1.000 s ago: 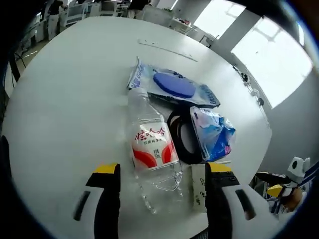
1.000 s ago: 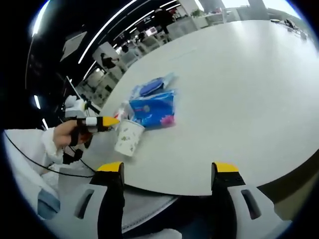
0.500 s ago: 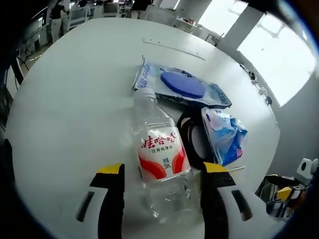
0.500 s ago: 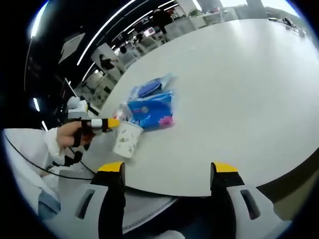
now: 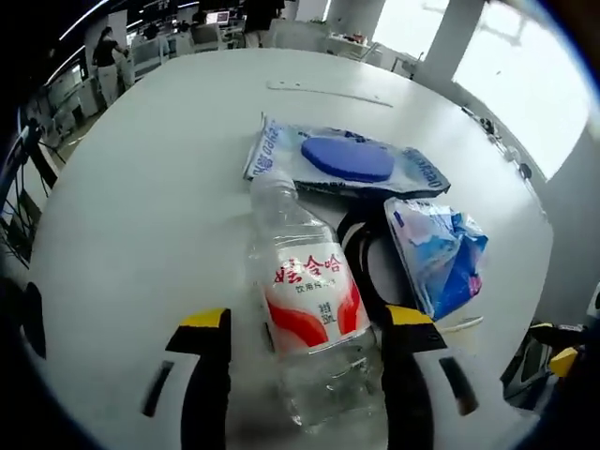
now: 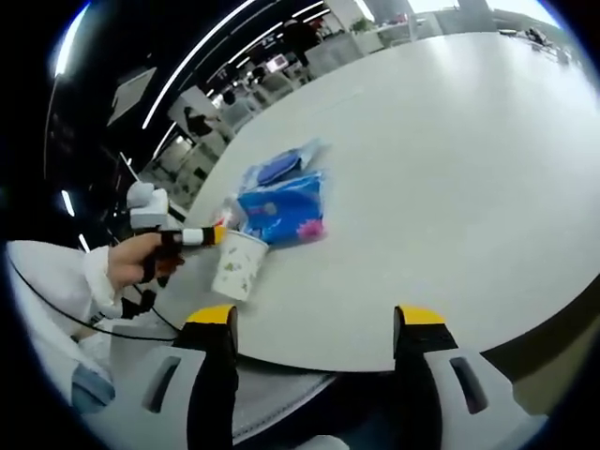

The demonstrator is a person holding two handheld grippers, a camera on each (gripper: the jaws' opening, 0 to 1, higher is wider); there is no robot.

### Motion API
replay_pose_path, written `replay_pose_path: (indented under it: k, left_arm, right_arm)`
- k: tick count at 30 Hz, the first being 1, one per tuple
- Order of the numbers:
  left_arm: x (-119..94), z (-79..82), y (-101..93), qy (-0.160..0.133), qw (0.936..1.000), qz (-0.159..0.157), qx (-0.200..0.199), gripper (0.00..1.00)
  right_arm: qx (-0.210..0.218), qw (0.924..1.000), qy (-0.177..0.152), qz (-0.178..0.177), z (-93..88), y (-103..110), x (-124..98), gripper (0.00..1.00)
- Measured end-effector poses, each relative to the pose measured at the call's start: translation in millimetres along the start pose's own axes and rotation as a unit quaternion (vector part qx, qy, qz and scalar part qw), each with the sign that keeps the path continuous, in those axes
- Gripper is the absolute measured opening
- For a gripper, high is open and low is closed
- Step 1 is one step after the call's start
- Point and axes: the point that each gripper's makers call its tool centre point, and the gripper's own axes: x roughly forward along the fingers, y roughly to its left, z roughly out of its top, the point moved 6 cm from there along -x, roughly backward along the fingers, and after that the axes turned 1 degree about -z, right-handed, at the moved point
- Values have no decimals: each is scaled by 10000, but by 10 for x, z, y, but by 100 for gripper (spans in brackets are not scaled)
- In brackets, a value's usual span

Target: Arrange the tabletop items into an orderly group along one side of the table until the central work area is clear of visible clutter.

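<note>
My left tongs (image 5: 300, 323) are spread wide with a clear water bottle (image 5: 307, 305) lying between the two tips. The tips sit just off either side of its lower half, so it's flanked but not pinched as far as I can see. The bottle is on its side on the white worktop (image 5: 141, 187), cap end pointing away from me, red and white label facing up.

Just past the cap there's a flat clear pouch with a blue disc (image 5: 347, 159) inside. To the right of the bottle is a black ring-shaped thing (image 5: 366, 262), partly covered by a crumpled blue and white packet (image 5: 439, 253). A bit of a paper cup's (image 5: 459, 328) rim pokes out below that packet.

My right tongs (image 6: 314, 319) are wide open too and holding nothing, hanging out by the worktop's near edge. From that side the whole pile sits bunched near the left edge of the worktop (image 6: 450, 169): the paper cup (image 6: 236, 264) standing upright, the blue packet (image 6: 281, 204) right behind it, the pouch (image 6: 279, 167) further back. My other hand (image 6: 141, 258) is there with its tongs reaching in at the cup.
</note>
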Motion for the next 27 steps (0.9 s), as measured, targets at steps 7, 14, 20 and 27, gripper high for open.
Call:
replay_pose_path:
  k: [7,14,20,27]
  left_arm:
    - [-20,-7,96,-102,9999,109,-24,48]
    - [-22,6,138,-108,9996,-1,-259,43]
    - [-64,-10,193,-283,9970,-205,-697,40]
    - [-143,-79,294,-420,9948,-247,-893,38]
  right_arm:
    - [56,10000,-52,-48,2,-38,-37,65]
    - [150,9998,-86,-39,0,-36,-38,64]
    - [101,9999,-112,-25,29,6,-40,64]
    - [45,9999,-100,-7,35,42,-25,64]
